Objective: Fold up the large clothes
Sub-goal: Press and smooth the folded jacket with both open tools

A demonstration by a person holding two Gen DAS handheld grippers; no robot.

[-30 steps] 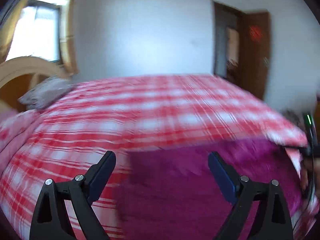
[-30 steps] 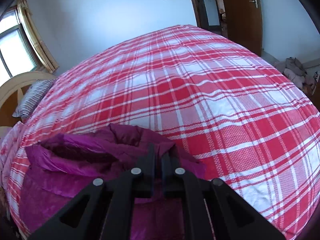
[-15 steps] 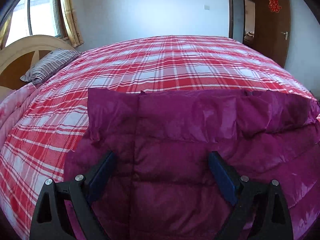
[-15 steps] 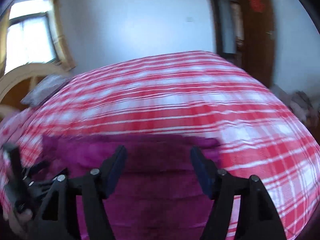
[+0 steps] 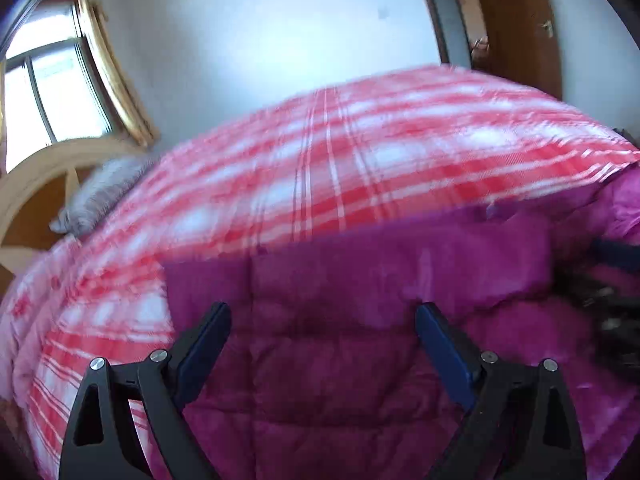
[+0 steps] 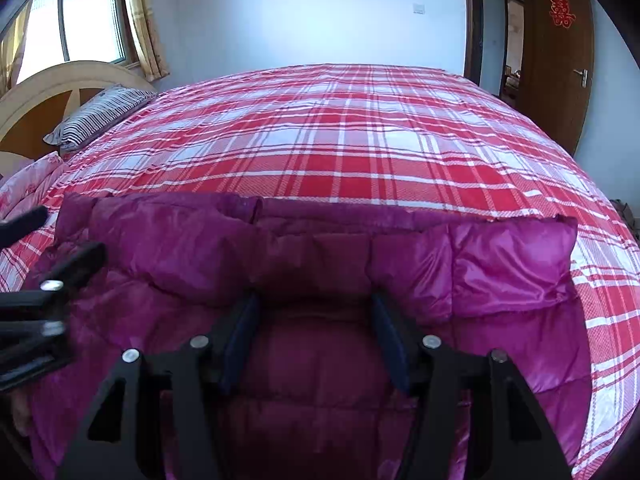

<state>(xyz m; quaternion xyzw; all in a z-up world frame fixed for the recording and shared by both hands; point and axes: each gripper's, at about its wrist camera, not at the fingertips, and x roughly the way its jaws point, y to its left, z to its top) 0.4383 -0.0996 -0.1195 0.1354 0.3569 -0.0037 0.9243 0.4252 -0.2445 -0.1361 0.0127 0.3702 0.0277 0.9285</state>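
Observation:
A large magenta quilted down jacket point(image 6: 320, 264) lies spread on the near side of the bed; it also fills the lower part of the left wrist view point(image 5: 360, 320). My left gripper point(image 5: 322, 322) is open just above the jacket, holding nothing. It shows blurred at the left edge of the right wrist view point(image 6: 52, 268). My right gripper point(image 6: 316, 308) is open over the jacket's middle, empty. It appears blurred at the right edge of the left wrist view point(image 5: 608, 280).
The bed has a red and white plaid cover point(image 6: 340, 132). A striped pillow point(image 6: 100, 116) and wooden headboard point(image 6: 48, 92) are at the left. A window point(image 6: 80, 16) is behind, and a brown door point(image 6: 560, 52) is at the right.
The right gripper, shut on the jacket a second ago, has opened and let go. The left gripper has swung left, blurring its view. The jacket now lies flatter on the bed.

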